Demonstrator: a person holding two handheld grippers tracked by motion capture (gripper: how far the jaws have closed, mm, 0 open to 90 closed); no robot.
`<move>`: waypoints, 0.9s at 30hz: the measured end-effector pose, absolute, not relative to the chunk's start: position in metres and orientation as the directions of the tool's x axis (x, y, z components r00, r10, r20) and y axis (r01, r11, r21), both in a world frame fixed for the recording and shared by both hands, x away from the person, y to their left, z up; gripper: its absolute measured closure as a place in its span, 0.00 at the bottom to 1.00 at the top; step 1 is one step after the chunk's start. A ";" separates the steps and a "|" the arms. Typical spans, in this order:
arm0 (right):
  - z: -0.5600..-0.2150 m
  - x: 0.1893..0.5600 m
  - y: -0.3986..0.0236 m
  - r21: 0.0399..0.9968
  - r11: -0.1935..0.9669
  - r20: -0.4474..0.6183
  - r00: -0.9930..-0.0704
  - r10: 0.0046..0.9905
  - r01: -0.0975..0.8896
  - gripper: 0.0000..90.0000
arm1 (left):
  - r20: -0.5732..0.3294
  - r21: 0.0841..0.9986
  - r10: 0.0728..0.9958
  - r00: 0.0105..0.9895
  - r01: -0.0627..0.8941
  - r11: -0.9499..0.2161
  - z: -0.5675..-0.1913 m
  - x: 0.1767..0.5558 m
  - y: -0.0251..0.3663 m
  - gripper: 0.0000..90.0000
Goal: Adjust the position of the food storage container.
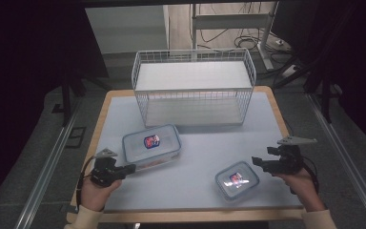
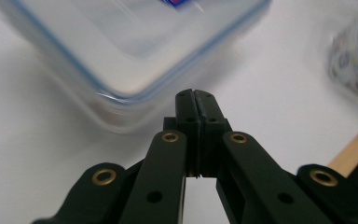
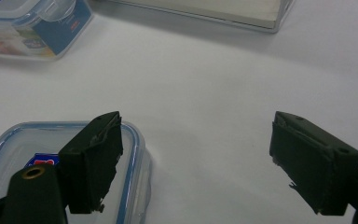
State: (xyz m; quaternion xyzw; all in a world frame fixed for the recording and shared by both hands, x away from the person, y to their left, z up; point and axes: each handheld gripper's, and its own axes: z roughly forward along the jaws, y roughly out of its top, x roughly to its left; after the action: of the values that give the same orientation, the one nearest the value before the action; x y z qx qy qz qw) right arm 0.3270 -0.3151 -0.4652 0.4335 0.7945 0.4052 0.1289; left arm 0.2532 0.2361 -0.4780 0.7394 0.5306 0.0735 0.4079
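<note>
High view, left hand-held gripper [image 1: 132, 168] closed, empty, beside large container [image 1: 151, 145], right hand-held gripper [image 1: 255, 162] wide open beside small container [image 1: 237, 180].

I can't read a single word anywhere. The big box [image 1: 151, 145] carries a red, white and blue sticker [image 1: 151, 140] on its lid, but its lettering is too small and blurred for me to make out. The small box [image 1: 237, 180] has the same kind of sticker [image 1: 238, 178], equally unreadable. In the right gripper view I see a blue paper label [image 3: 51, 35] on the big box's side, with print too blurred to read. I find no numbers or signs.
</note>
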 end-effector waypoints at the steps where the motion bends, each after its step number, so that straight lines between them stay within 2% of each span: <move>1: -0.465 0.327 -0.315 0.756 0.296 0.147 -0.591 0.793 0.584 0.19 | -0.324 0.681 0.845 0.426 0.725 -0.104 -0.478 0.253 0.236 1.00; 5: -0.466 0.327 -0.315 0.752 0.299 0.145 -0.590 0.794 0.587 0.19 | -0.305 0.662 0.891 0.337 0.747 -0.056 -0.479 0.268 0.264 0.99; 11: -0.466 0.328 -0.315 0.752 0.299 0.144 -0.589 0.795 0.587 0.19 | -0.335 0.619 0.908 0.251 0.785 0.012 -0.497 0.299 0.286 1.00; 17: -0.468 0.329 -0.315 0.747 0.302 0.144 -0.587 0.797 0.593 0.19 | -0.361 0.594 0.902 0.238 0.804 0.025 -0.506 0.321 0.287 1.00; 27: -0.469 0.329 -0.314 0.743 0.308 0.140 -0.588 0.797 0.594 0.19 | -0.387 0.569 0.892 0.233 0.822 0.032 -0.513 0.336 0.281 1.00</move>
State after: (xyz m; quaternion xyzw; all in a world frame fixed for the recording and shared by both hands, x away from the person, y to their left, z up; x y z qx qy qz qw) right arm 0.3294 -0.3142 -0.4694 0.4356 0.7984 0.3954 0.1281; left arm 0.3364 0.2813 -0.5131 0.6942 0.6173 0.0477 0.3671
